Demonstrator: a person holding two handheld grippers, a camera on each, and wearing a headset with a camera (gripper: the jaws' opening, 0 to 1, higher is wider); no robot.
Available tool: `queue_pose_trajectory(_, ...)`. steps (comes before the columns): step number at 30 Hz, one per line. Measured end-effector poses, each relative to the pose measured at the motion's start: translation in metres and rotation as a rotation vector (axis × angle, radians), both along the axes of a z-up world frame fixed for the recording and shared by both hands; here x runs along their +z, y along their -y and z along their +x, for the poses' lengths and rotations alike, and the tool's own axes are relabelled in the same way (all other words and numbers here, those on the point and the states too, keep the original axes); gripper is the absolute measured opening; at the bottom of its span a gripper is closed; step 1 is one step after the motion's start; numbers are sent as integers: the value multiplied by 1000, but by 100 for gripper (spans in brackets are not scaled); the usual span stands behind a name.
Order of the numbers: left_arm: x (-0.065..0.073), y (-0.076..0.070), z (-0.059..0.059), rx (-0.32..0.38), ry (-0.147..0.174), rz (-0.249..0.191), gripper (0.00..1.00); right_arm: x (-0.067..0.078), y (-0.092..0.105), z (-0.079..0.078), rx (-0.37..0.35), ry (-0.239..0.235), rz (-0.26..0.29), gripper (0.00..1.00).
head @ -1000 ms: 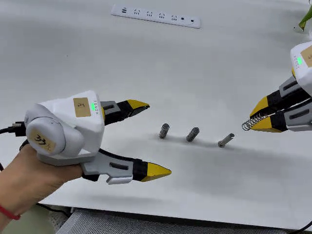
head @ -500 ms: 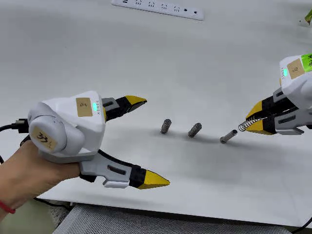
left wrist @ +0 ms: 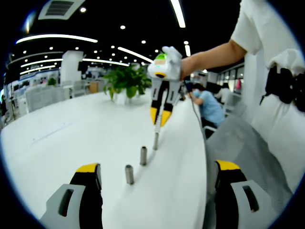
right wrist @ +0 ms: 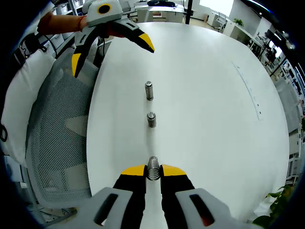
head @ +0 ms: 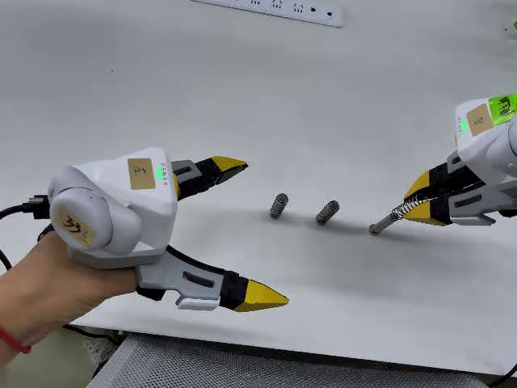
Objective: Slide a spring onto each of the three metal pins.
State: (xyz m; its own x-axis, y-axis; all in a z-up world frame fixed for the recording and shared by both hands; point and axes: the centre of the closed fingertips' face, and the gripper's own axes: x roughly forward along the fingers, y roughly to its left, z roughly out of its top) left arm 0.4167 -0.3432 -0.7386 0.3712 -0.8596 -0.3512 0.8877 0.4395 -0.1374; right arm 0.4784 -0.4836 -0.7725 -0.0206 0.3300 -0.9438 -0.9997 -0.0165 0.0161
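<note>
The right gripper [head: 410, 208] slants down, pinching a spring [head: 396, 215] whose free end meets the nearest pin [head: 376, 229] on the tabletop [head: 242, 97]. The left gripper [head: 258, 232] hovers level, jaws spread wide.

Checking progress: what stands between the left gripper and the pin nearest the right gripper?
Two spring-covered pins, in a row, plain in the head view.

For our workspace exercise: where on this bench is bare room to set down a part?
Free: the table between the power strip and the pin row, and the band between that row and the near edge. Crowded: along the row, where the right gripper holds a spring at the end pin.
</note>
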Motion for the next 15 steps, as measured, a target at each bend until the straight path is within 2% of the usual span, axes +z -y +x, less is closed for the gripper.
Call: queue_pose_trajectory(15, -1, 2, 0, -3, -6, -11, 100, -11, 0, 1, 7, -2, -8, 12)
